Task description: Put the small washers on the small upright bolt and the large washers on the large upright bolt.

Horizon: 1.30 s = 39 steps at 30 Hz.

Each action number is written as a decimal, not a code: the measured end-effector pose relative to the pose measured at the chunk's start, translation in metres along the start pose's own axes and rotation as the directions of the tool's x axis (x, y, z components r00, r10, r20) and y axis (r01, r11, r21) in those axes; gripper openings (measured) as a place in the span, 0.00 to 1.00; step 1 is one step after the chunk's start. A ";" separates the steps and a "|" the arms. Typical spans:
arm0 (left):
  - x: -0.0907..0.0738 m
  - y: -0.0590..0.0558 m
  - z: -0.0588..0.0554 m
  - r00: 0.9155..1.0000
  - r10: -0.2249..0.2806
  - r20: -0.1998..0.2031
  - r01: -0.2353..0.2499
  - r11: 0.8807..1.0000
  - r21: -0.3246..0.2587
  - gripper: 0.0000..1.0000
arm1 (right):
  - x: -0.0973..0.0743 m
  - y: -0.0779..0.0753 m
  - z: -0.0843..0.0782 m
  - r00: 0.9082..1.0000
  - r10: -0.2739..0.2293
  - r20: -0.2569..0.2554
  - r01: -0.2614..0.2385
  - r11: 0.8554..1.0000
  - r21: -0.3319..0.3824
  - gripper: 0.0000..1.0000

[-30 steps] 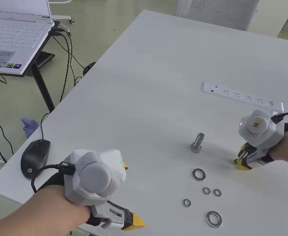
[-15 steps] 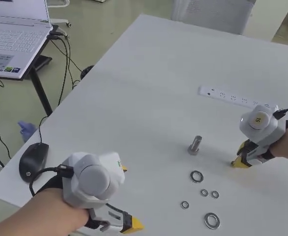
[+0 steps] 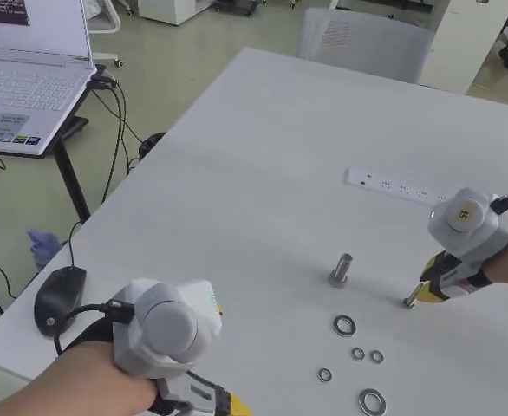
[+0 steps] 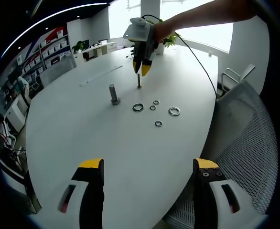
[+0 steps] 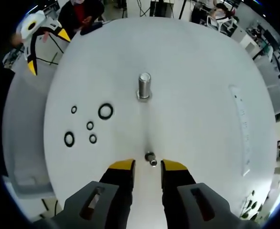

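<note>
The large bolt [image 3: 341, 270] [image 5: 144, 86] [image 4: 113, 94] stands upright mid-table. A small bolt [image 3: 409, 301] [image 5: 151, 158] [image 4: 139, 81] stands upright just ahead of my right gripper [image 3: 429, 293] [image 5: 148, 167] [image 4: 143, 67], whose jaws are slightly apart and hold nothing. Flat on the table lie two large washers [image 3: 344, 326] [image 3: 373, 402] and three small washers [image 3: 358, 354] [image 3: 376, 356] [image 3: 324, 375]. Near the front edge my left gripper [image 3: 228, 404] [image 4: 148, 167] [image 5: 47, 50] is wide open and empty, well short of the washers.
A white power strip [image 3: 393, 186] lies beyond the bolts. A black mouse [image 3: 59, 295] sits at the table's left corner. A laptop [image 3: 29, 87] stands on a side stand to the left, and a chair [image 3: 358, 43] is at the far edge.
My right gripper has drawn back a little, and the small bolt now stands free in front of its tips, where the tips covered that spot before. The left gripper has hardly moved.
</note>
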<state>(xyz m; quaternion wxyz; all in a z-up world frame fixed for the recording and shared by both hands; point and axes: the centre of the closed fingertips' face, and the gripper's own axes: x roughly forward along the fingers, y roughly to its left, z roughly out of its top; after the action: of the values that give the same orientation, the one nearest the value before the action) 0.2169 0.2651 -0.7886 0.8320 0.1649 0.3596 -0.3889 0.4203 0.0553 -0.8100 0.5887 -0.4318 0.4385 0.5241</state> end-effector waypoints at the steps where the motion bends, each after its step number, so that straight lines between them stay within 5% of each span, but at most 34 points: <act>1: -0.001 0.000 0.000 1.000 0.002 0.001 -0.002 1.000 -0.001 0.75 | 0.000 0.000 -0.001 1.000 -0.001 -0.002 0.001 1.000 -0.002 0.23; 10: -0.004 -0.003 0.000 1.000 0.003 -0.002 -0.003 1.000 0.002 0.75 | -0.012 0.011 0.005 1.000 -0.004 0.017 0.004 1.000 0.001 0.23; 18: -0.005 0.000 0.002 1.000 0.009 0.007 -0.009 1.000 0.005 0.75 | -0.018 0.038 0.004 1.000 0.011 0.013 -0.011 1.000 -0.001 0.24; 39: -0.006 -0.008 0.000 1.000 0.004 0.005 -0.004 1.000 0.002 0.74 | -0.002 0.092 -0.007 0.998 0.035 0.047 -0.035 0.999 -0.005 0.24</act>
<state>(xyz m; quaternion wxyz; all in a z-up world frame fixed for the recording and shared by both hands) 0.2080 0.2633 -0.7838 0.8335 0.1653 0.3569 -0.3880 0.3277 0.0551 -0.8141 0.5889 -0.4127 0.4308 0.5452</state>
